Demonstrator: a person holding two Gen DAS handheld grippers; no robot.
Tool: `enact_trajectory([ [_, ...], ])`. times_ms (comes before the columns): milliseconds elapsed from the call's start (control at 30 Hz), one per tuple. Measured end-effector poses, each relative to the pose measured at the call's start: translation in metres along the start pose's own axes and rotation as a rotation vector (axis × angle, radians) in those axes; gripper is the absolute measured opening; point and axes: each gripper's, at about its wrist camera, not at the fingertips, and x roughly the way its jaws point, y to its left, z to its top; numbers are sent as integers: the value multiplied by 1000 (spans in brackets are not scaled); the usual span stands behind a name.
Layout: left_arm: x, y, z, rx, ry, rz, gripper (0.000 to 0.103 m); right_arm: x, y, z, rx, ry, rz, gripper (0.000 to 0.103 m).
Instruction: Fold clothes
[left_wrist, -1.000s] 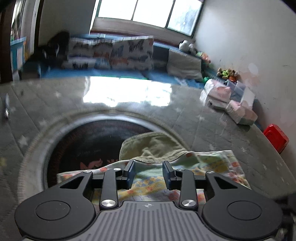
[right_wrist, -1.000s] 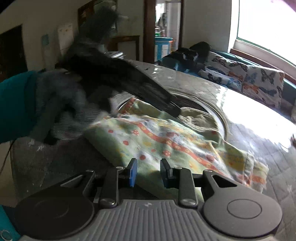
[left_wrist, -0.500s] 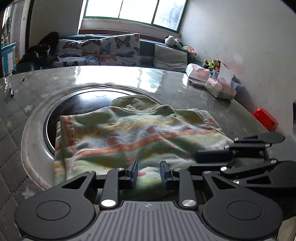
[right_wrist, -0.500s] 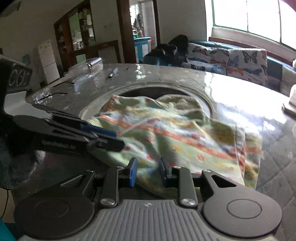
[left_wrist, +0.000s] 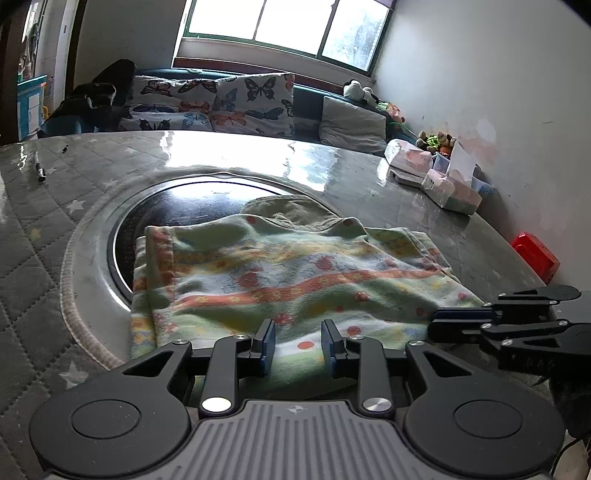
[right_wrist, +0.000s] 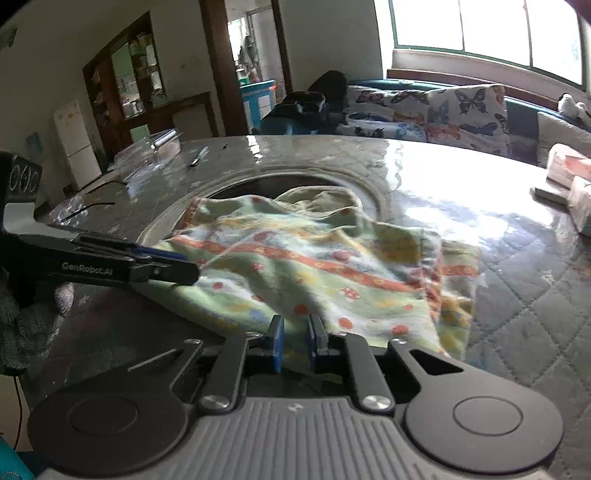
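Our left gripper (left_wrist: 298, 345) hovers at the near hem of the patterned garment (left_wrist: 280, 280), its jaws parted with cloth showing in the gap but nothing clamped. Our right gripper (right_wrist: 294, 341) sits at the same near edge further along, its jaws closer together yet with a gap between the pads; we judge it released too, though whether cloth is pinched low between them we cannot tell. Seen from the left camera, the right gripper (left_wrist: 458, 319) rests at the garment's right corner.

The garment lies spread and slightly rumpled, partly over the dark round inset (left_wrist: 177, 206) in the quilted table (left_wrist: 40, 236), with an olive piece (left_wrist: 295, 208) peeking out from beneath its far side.

As we read it, the step in hand is taking the near edge for a fold. Done well, both grippers bite the hem at matching points, catch every layer, lift together and carry the edge evenly toward the far side, so the stripes stay straight and the fabric underneath is not dragged along.

A pen (left_wrist: 40, 171) and tissue packs (left_wrist: 439, 184) lie well apart.
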Motion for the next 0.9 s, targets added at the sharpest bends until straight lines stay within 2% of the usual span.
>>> enact_trajectory([
  [100,-3,3,-1,-5,-5,16,29,-3,-8,-1,26,-5,-35,12],
  [200,-5,10,-3,-17,-2,31,30,-3,-17,-6,42,9,-61,21],
  [300,-8,15,-4,-25,-6,40,30,-10,-26,-9,50,11,-100,17],
  [400,-12,19,-4,-29,-9,50,30,-16,-31,-8,59,4,-122,17],
  [600,-15,27,-4,-47,-4,55,30,-14,-37,-7,51,21,-130,16],
  [800,-12,29,8,-53,-4,84,30,-12,-34,8,44,-17,-109,19],
  [900,-7,35,17,-53,-6,104,30,1,-36,10,39,19,-102,19],
])
